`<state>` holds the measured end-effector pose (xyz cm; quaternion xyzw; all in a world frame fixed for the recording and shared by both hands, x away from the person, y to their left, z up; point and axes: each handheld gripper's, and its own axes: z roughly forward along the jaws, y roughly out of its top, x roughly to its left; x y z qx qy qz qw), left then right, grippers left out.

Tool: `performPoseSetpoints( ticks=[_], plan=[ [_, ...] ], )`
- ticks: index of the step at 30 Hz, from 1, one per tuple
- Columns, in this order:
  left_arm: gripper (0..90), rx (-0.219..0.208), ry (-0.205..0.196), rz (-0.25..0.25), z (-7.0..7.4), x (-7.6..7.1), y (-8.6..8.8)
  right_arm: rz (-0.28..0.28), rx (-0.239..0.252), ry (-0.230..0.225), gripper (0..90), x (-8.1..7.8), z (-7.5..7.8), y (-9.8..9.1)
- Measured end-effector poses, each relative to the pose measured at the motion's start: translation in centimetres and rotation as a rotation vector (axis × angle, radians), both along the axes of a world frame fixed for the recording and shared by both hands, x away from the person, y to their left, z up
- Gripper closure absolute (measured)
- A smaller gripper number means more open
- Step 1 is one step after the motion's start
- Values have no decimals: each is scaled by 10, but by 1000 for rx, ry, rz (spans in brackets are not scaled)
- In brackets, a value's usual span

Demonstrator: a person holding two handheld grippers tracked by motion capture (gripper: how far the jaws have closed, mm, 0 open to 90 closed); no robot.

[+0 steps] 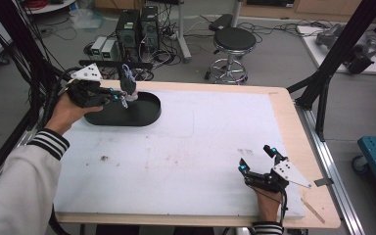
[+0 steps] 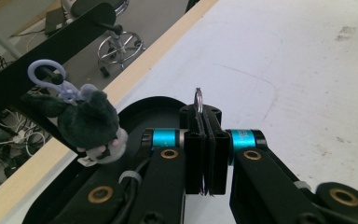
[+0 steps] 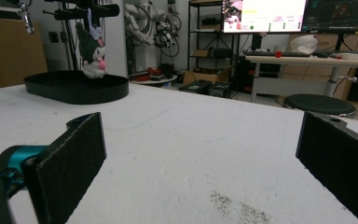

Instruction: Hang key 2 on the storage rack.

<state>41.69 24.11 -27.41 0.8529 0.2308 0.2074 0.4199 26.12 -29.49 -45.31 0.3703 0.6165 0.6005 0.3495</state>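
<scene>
The white foam-like mat (image 1: 186,161), scuffed and speckled, covers the pale wooden table (image 1: 286,112). At its far left corner sits a black oval base (image 1: 144,110) with a low rim, carrying a black rack with a horizontal bar (image 1: 103,63). A plush keychain toy (image 2: 91,123), dark grey fuzzy fabric with a white and pink face, hangs from a peg by a lilac plastic loop (image 2: 44,74), its long axis vertical, head down. The left gripper (image 2: 205,154) hovers just beside the toy, its 2 jaws pressed together on a thin metal ring (image 2: 198,99) standing upright above the pads. The right gripper (image 1: 258,160) rests near the table's right front, jaws wide apart, nothing between them.
</scene>
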Motion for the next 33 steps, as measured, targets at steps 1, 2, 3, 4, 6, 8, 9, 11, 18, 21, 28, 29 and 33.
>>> performPoseSetpoints(
  ticks=[1, 2, 3, 4, 6, 8, 9, 11, 18, 21, 28, 29, 33],
  plan=[
    [878, 4, 0, 1, 0, 1, 2, 0, -1, -1, 7, 0, 0, 0],
    [878, -2, -1, 7, 0, 2, 4, 0, 0, -1, 8, 0, 0, 0],
    [878, -3, 0, 9, 0, 4, 6, -1, 1, 0, 7, 0, 0, 0],
    [878, -4, 3, 12, -1, 5, 8, -1, 1, 0, 7, 0, 0, 0],
    [878, 6, 7, 17, -1, 7, 12, 0, -1, -2, 7, 0, 0, 0],
    [878, 20, 14, 24, -1, 11, 17, -2, -5, -8, 8, 1, 0, -1],
    [878, 19, 17, 29, -1, 13, 19, -1, -2, -3, 8, 0, 0, 0],
    [878, 35, 16, 31, 2, 17, 23, -2, 2, -1, 8, 0, 0, 0],
    [878, 47, 18, 33, 13, 31, 34, -2, -3, -12, 7, 1, 0, -1],
    [878, 69, 26, 37, 18, 36, 40, -4, 1, -7, 7, 0, 0, -1],
    [878, 98, 37, 45, 25, 47, 48, -3, -3, -12, 7, 1, 0, -1],
    [878, 115, 42, 45, 25, 48, 48, -3, -3, -12, 7, 1, 0, -1],
    [878, 149, 53, 37, 28, 55, 48, -5, -1, -8, 7, 0, 0, -1]
  ],
)
